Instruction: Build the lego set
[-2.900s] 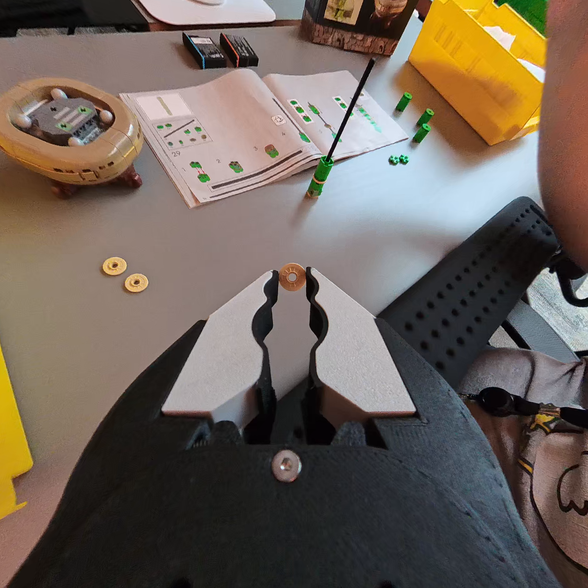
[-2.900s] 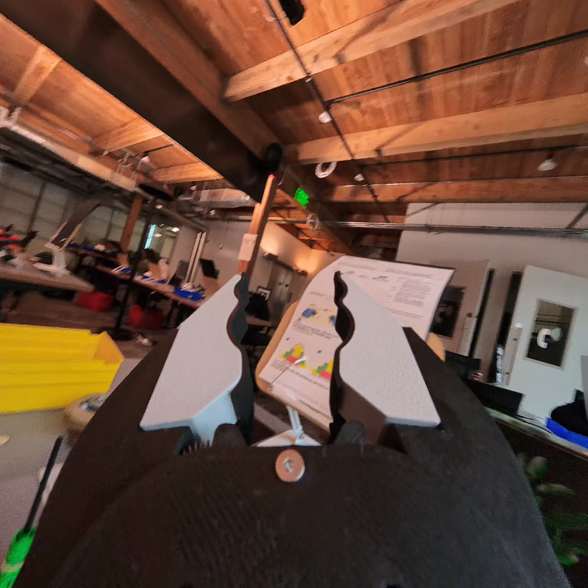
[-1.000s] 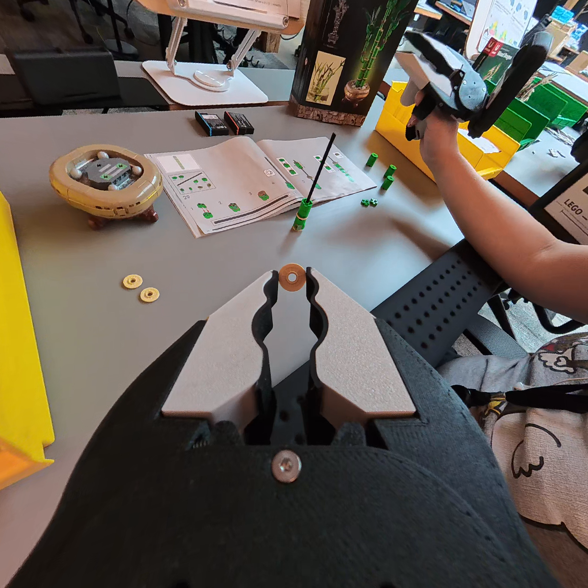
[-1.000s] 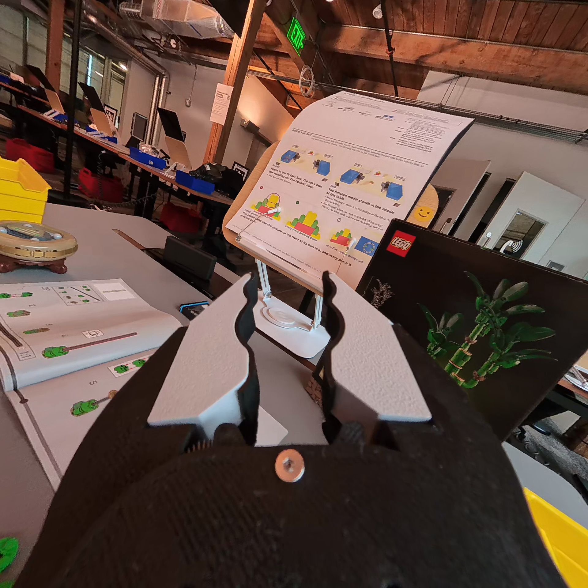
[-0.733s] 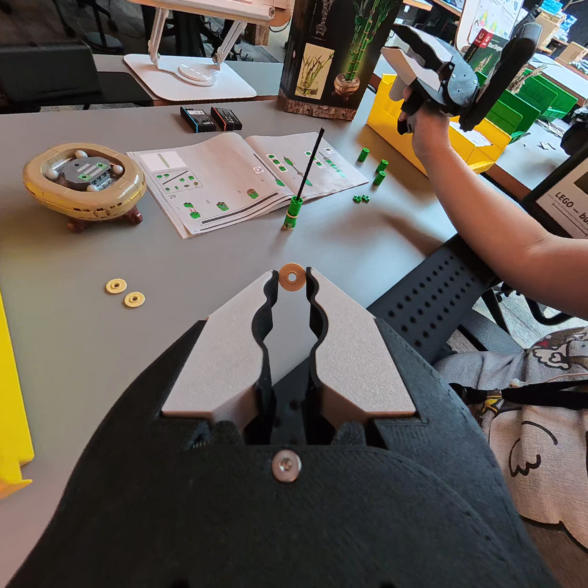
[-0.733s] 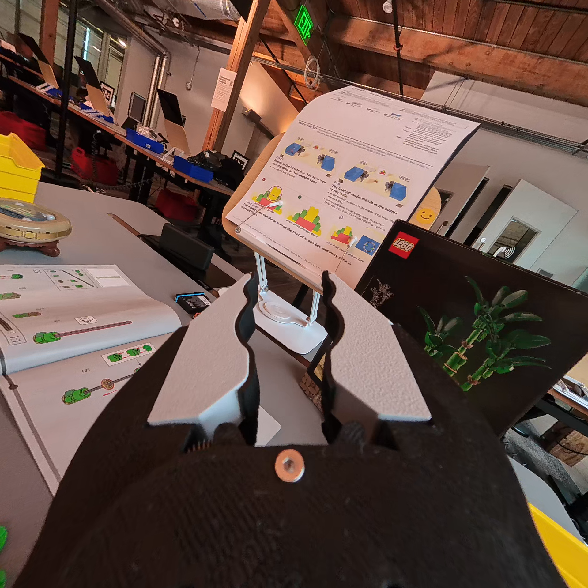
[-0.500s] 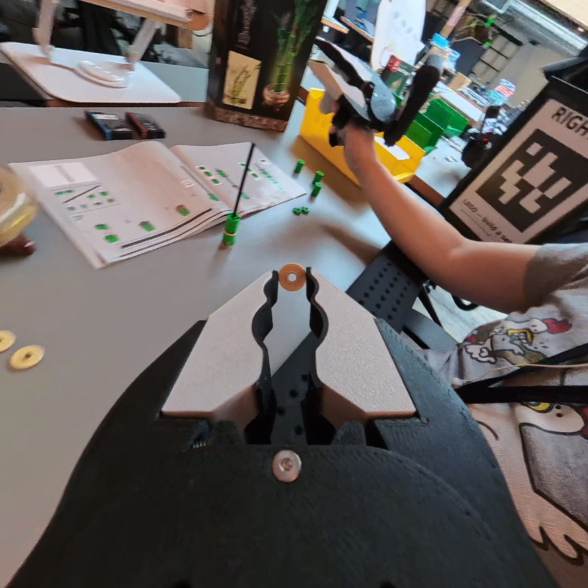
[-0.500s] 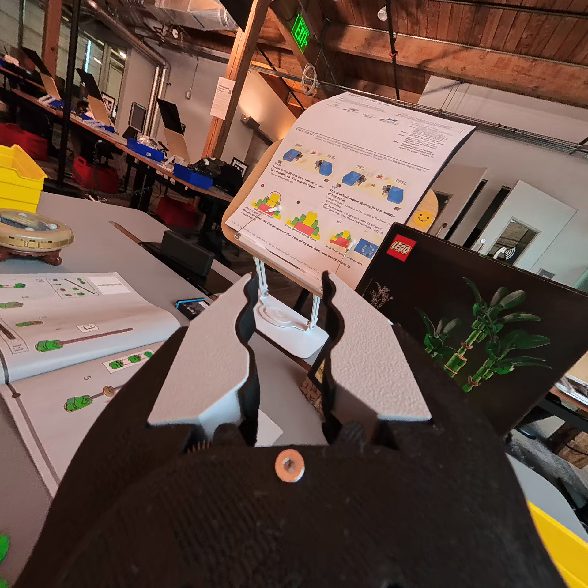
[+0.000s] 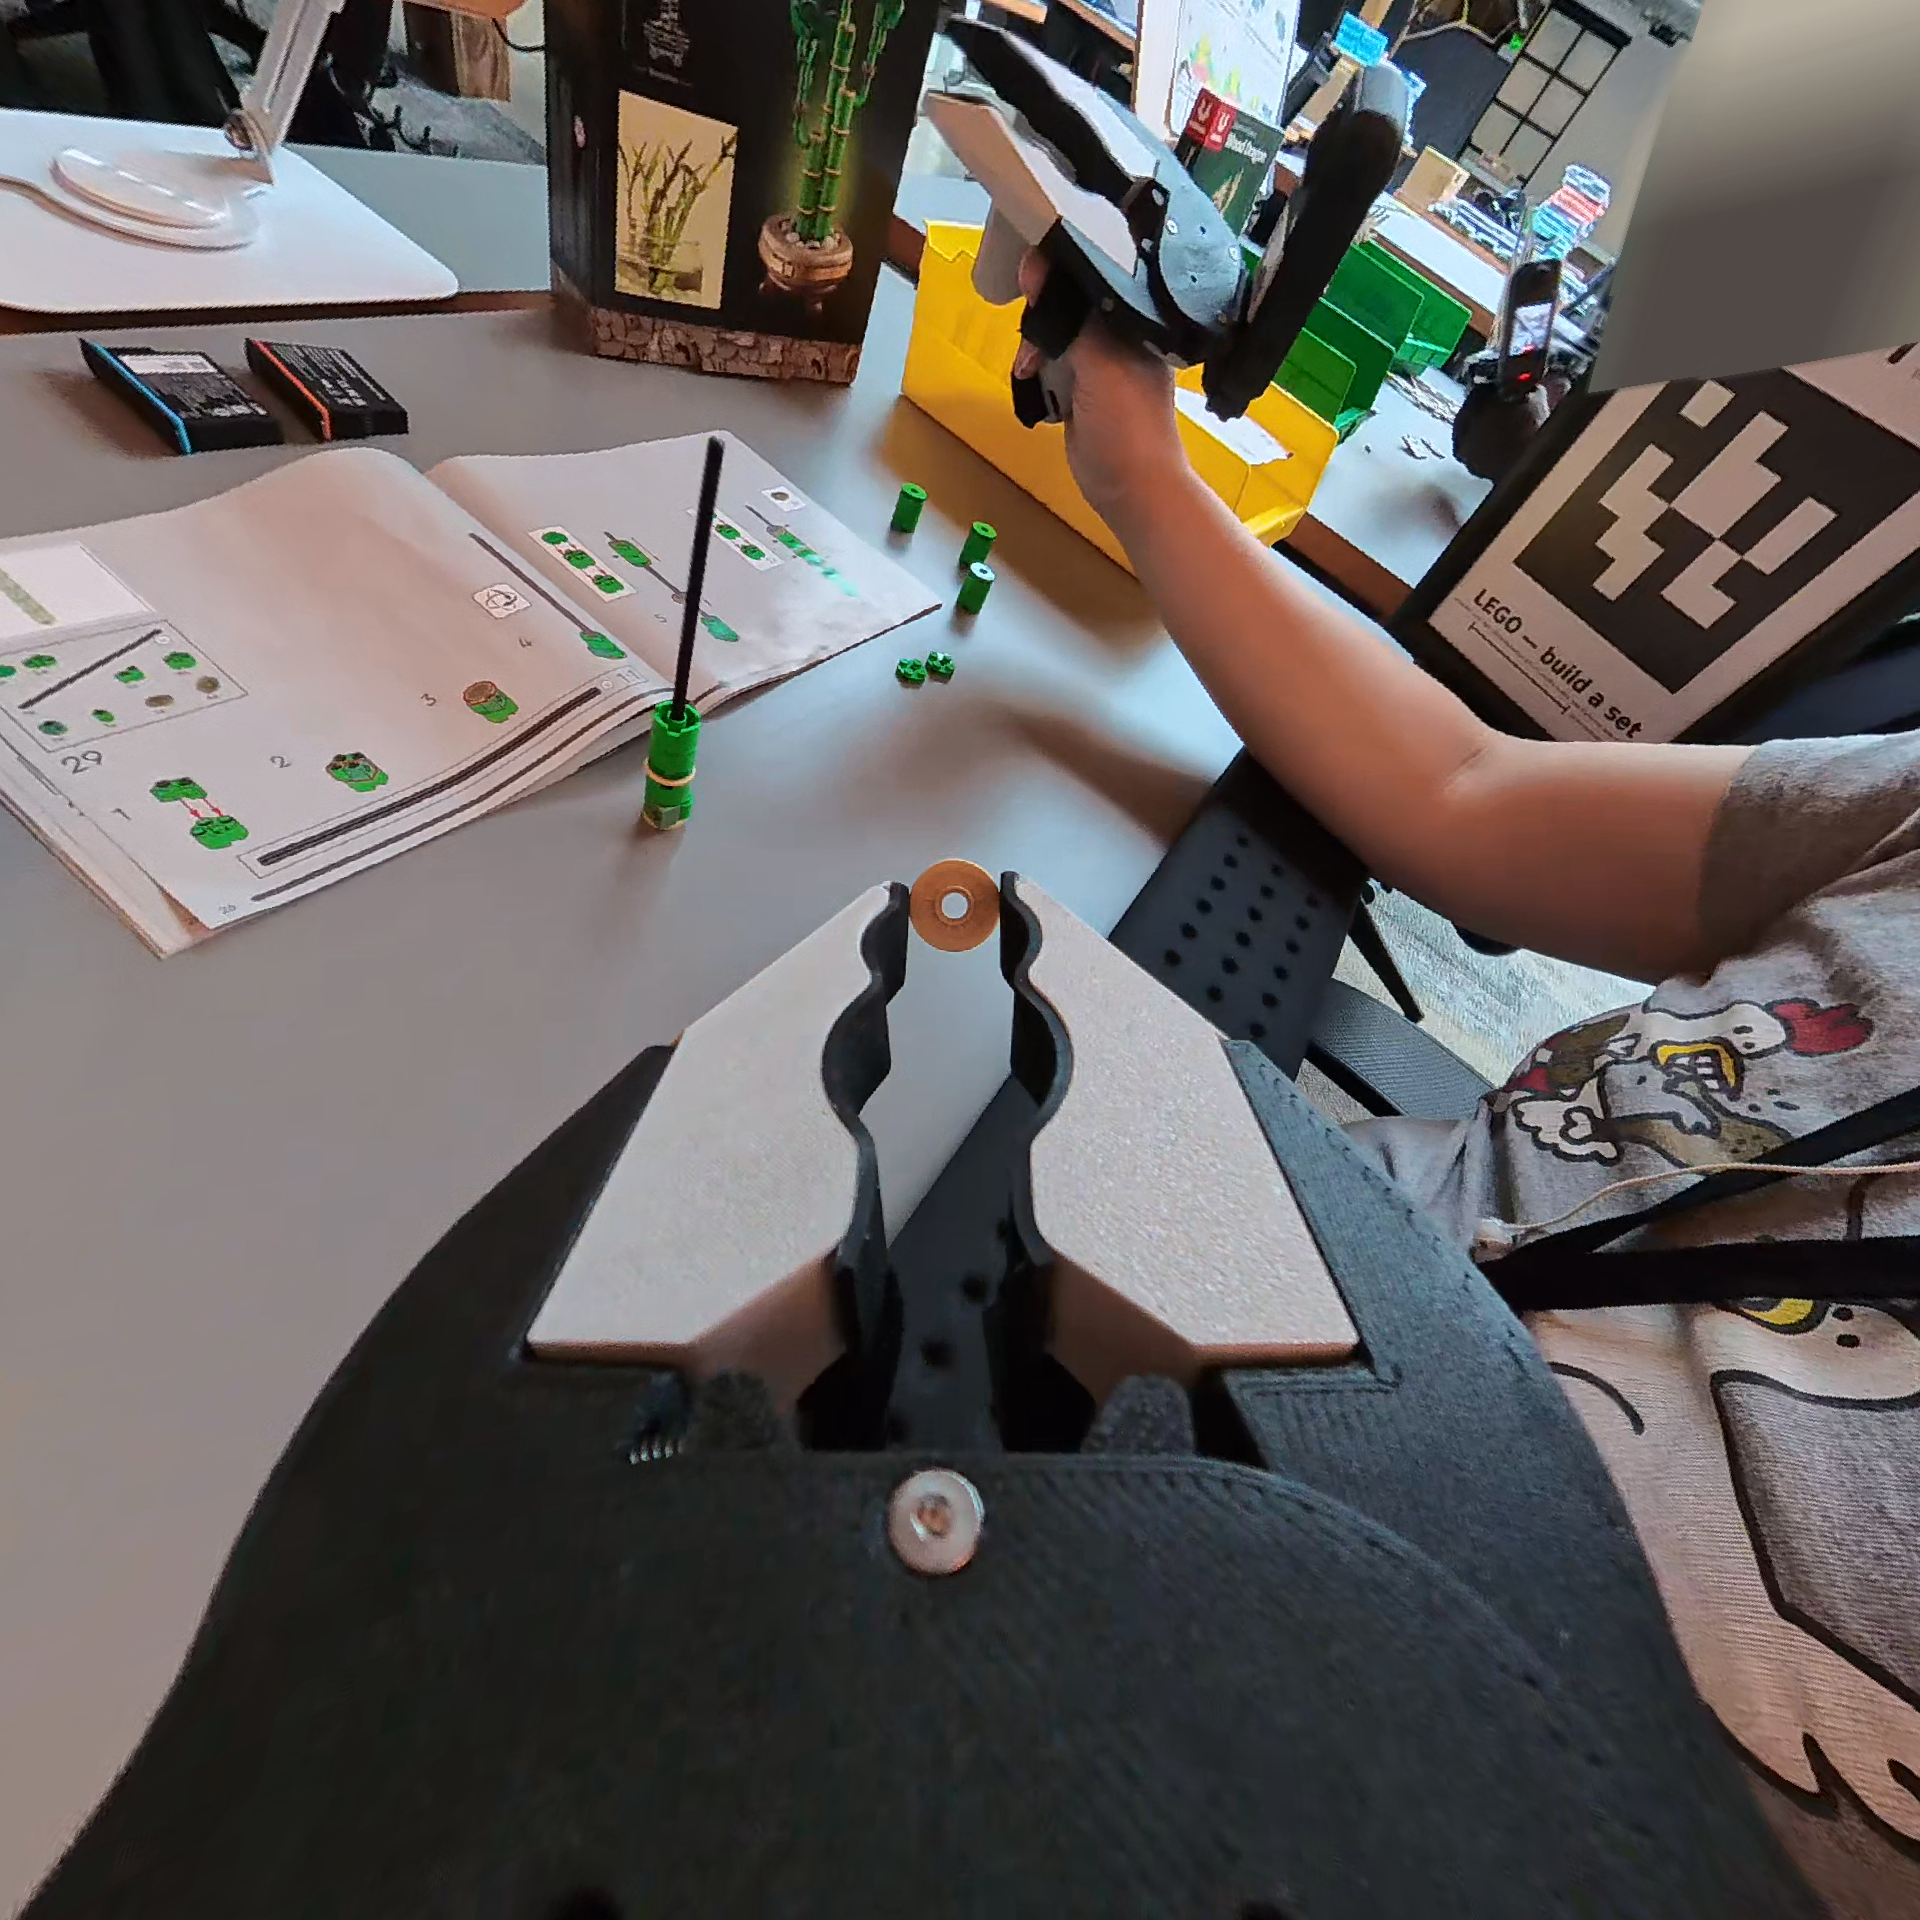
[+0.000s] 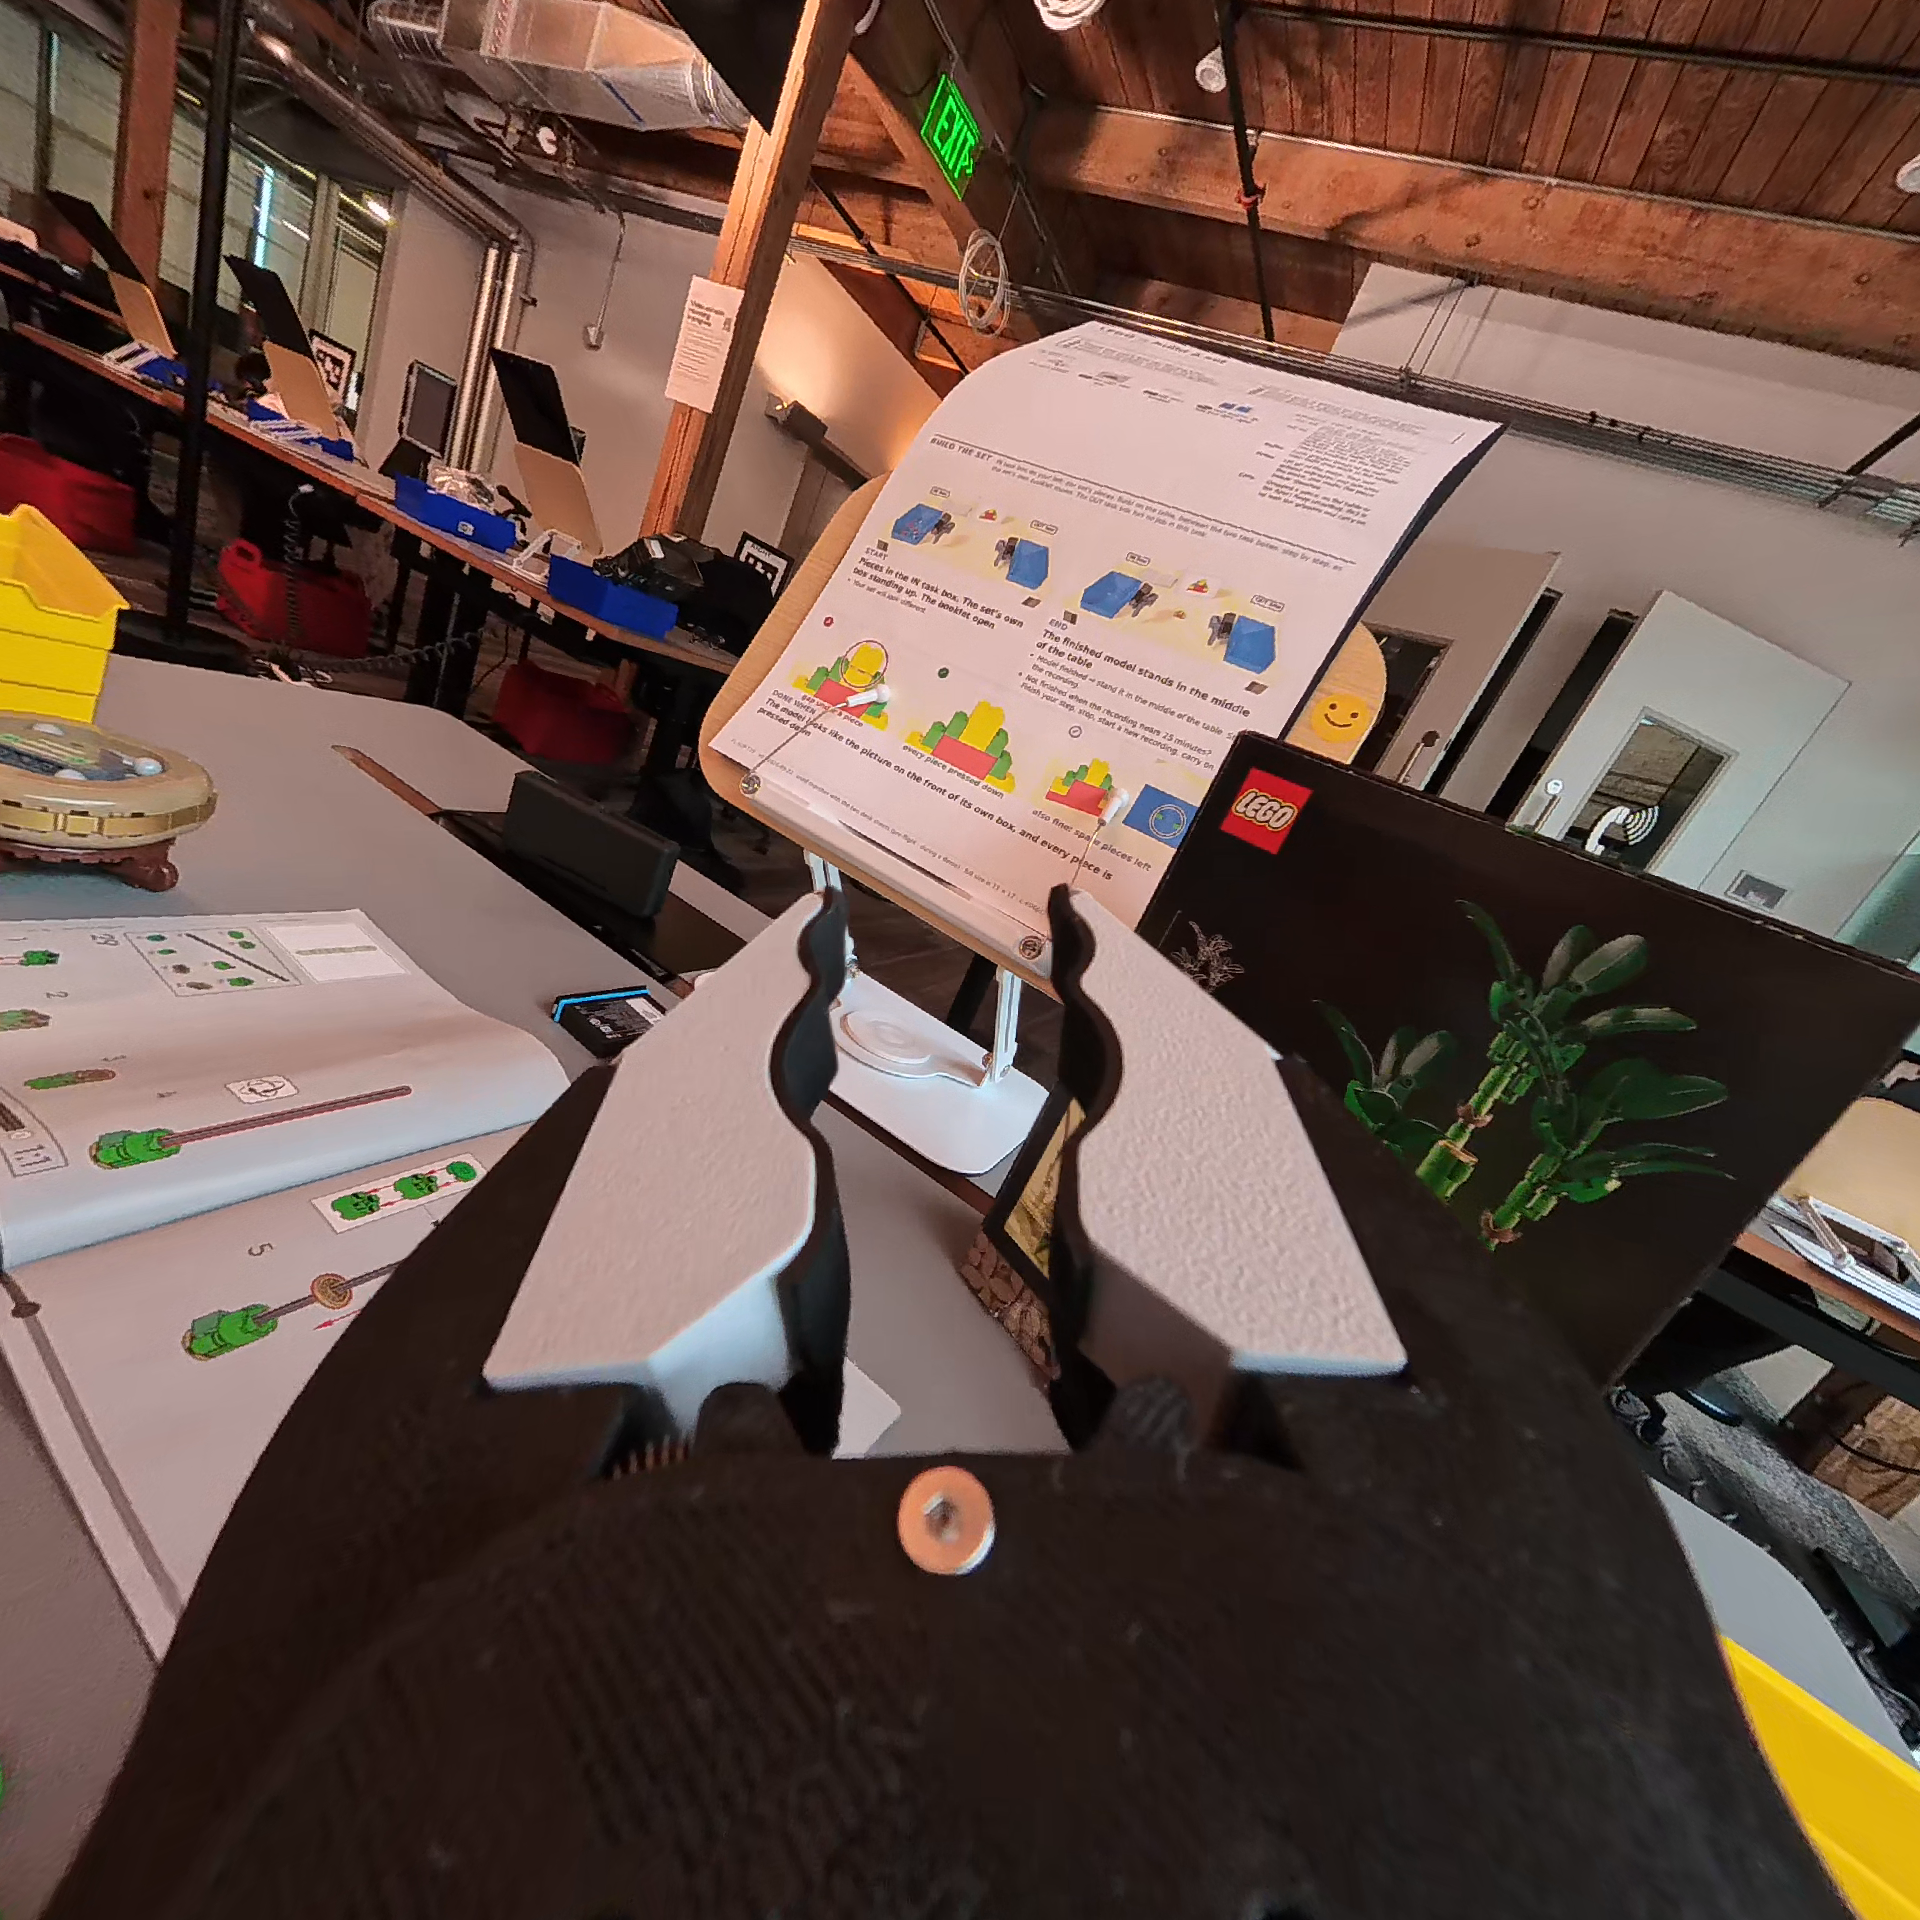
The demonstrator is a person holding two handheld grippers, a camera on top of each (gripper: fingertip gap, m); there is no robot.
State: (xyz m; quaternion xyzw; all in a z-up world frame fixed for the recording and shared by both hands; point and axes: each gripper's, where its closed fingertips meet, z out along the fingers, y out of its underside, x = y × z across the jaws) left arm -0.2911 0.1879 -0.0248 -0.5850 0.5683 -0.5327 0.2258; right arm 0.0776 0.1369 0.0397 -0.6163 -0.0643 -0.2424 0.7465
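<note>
Between the left gripper's (image 9: 952, 902) fingertips — a tan ring (image 9: 952, 906), pinched edgewise.

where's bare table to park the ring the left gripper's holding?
Bare grey table between the instruction booklet and the left gripper, which pinches the tan ring. Crowded: around the green stalk with black rod and loose green pieces by the yellow bin.
</note>
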